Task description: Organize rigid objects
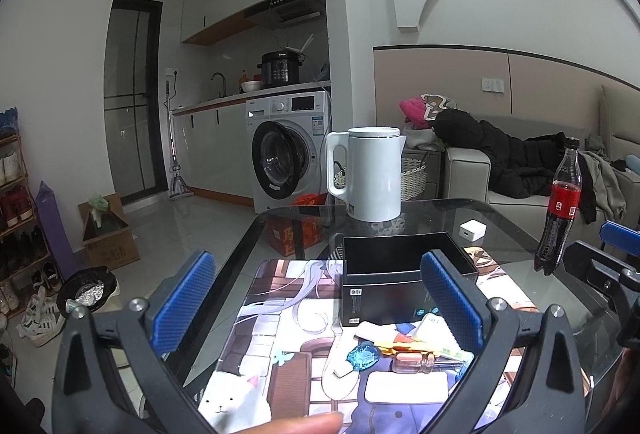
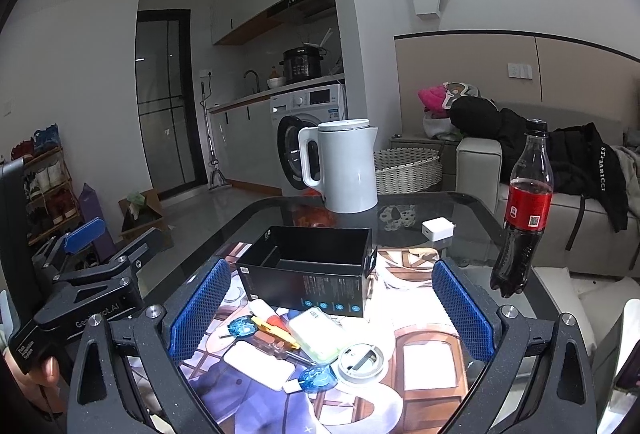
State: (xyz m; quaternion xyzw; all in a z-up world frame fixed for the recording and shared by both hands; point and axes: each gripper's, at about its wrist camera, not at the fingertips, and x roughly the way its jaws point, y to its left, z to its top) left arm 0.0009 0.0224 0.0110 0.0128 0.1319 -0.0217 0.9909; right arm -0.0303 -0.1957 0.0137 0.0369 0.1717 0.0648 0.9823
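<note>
An open black box (image 1: pixel 400 266) (image 2: pixel 308 270) stands on a printed mat (image 1: pixel 280 314) (image 2: pixel 420 314) on the glass table. In front of it lies a pile of small items: a white flat case (image 2: pixel 260 360) (image 1: pixel 406 386), a pale green case (image 2: pixel 318 332), a round white lid (image 2: pixel 362 360), blue glassy pieces (image 2: pixel 242 326) (image 1: pixel 363 354) and a small bottle (image 1: pixel 416 360). My left gripper (image 1: pixel 320 306) is open above the mat, empty. My right gripper (image 2: pixel 328 314) is open over the pile, empty. The left gripper also shows at the left of the right wrist view (image 2: pixel 92 254).
A white kettle (image 1: pixel 370 173) (image 2: pixel 344 165) stands at the table's far edge. A cola bottle (image 1: pixel 560 205) (image 2: pixel 522 209) stands at the right. A white charger cube (image 1: pixel 473 230) (image 2: pixel 438 228) lies behind the box. A washing machine, sofa and shoe rack surround the table.
</note>
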